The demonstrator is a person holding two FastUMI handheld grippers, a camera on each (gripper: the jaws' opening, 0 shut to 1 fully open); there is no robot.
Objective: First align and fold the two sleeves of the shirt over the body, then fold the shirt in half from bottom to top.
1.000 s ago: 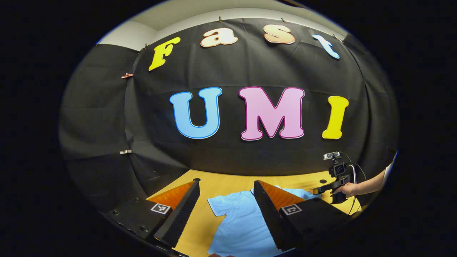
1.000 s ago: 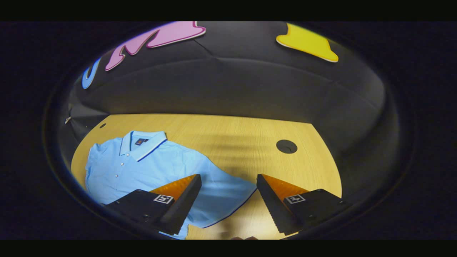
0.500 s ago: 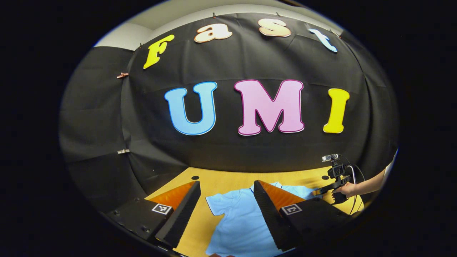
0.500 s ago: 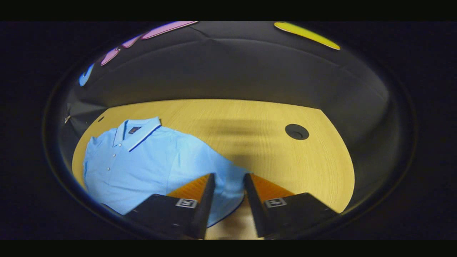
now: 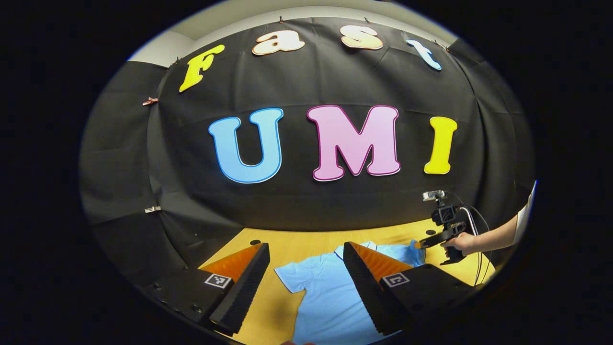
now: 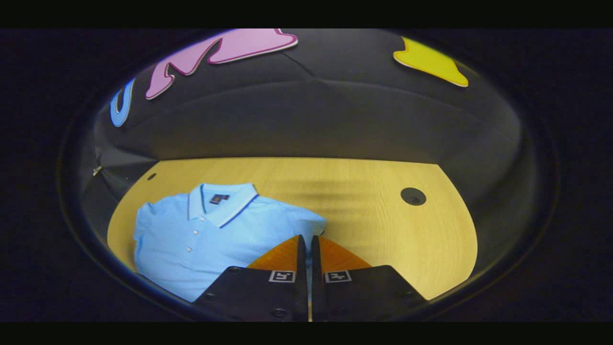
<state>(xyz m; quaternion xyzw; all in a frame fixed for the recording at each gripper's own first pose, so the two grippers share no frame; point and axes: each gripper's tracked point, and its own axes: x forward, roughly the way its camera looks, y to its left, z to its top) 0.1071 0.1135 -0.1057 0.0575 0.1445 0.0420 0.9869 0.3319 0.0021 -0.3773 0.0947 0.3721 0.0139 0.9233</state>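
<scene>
On wooden table (image 6: 383,230), right gripper (image 6: 305,242) clamping shirt (image 6: 201,239) sleeve (lifted), left gripper (image 5: 306,258) spread wide.

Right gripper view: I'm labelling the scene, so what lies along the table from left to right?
Small hole → shirt → right hand-held gripper, closed on the shirt's sleeve → larger round hole.

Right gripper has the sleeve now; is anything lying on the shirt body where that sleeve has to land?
Nothing visible does. In the right gripper view the right gripper is shut on the sleeve, and the shirt body beside it lies bare on the table. The left gripper hangs open above the shirt's other side.
</scene>
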